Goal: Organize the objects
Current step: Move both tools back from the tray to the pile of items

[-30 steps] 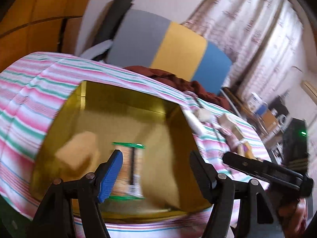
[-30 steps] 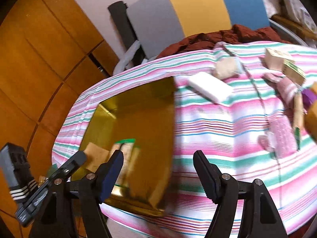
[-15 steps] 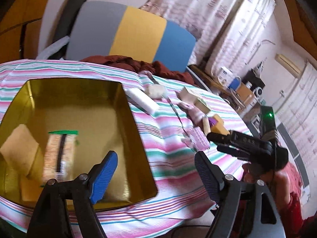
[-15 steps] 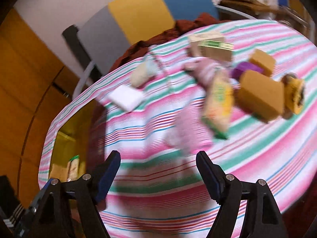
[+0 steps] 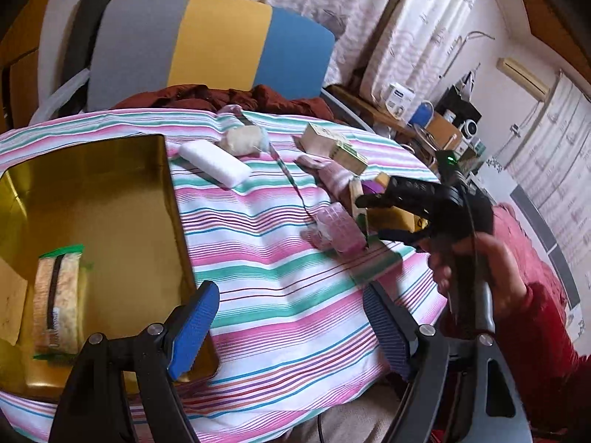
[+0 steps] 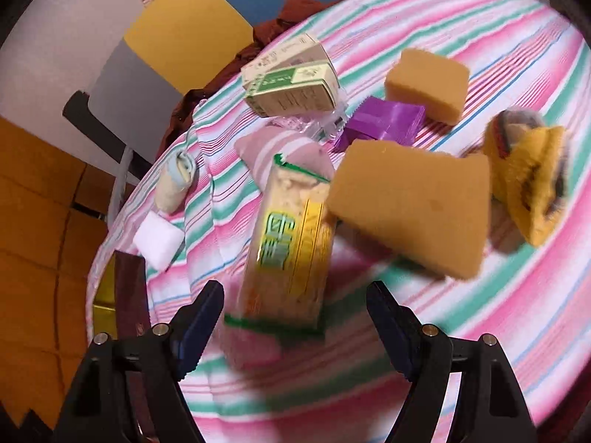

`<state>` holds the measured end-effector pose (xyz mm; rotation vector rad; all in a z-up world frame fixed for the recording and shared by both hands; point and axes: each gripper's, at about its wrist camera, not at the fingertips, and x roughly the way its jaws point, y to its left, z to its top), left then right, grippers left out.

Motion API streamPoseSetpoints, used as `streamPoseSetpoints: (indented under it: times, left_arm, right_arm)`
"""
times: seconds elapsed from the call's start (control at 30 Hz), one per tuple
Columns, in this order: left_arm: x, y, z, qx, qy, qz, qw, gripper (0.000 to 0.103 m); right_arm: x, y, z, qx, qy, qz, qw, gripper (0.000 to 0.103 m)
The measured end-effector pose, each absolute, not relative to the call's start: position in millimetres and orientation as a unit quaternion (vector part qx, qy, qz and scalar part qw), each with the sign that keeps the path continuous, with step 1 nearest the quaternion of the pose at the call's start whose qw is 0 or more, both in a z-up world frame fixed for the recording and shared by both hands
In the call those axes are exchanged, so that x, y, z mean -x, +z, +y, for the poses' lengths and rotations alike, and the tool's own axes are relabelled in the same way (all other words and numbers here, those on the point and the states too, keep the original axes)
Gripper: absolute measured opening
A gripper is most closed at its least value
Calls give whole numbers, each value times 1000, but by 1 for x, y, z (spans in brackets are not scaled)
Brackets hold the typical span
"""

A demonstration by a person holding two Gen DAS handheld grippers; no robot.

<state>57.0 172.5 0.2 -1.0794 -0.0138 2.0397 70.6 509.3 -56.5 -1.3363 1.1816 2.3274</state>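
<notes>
My right claw (image 6: 295, 325), jaws just widening, hangs over the yellow packet (image 6: 291, 258), lengthwise away from me. The gold tin (image 5: 173, 199) holds another packet (image 5: 59, 295). My left claw (image 5: 291, 325) gapes empty.

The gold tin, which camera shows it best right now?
The left wrist view. There the gold tin fills the left side, open, with a green-edged packet lying on its floor. The right wrist view catches only a sliver of its gold corner at the table's far left edge.
</notes>
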Motion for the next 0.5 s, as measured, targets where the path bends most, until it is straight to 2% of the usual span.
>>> streamPoseSetpoints:
  times: [0.07, 0.2, 0.33, 0.4, 0.43, 0.5]
  left_arm:
    - [-58, 0, 178, 429, 806, 1, 408, 81]
    - [-57, -2, 193, 434, 799, 16, 415, 81]
    - [-55, -7, 215, 442, 789, 34, 425, 81]
    - [-55, -11, 229, 446, 784, 45, 430, 81]
    - [-54, -12, 234, 447, 782, 51, 431, 81]
    - [-53, -16, 249, 447, 776, 66, 439, 81]
  right_arm:
    - [-66, -61, 515, 448, 785, 416, 99, 82]
    - [-56, -60, 515, 446, 797, 394, 98, 80]
    - [-50, -62, 516, 446, 808, 372, 103, 65]
    - [-52, -62, 519, 442, 805, 383, 99, 62]
    - [-51, -63, 520, 441, 804, 389, 90, 53]
    - [-52, -64, 519, 444, 800, 397, 79, 50]
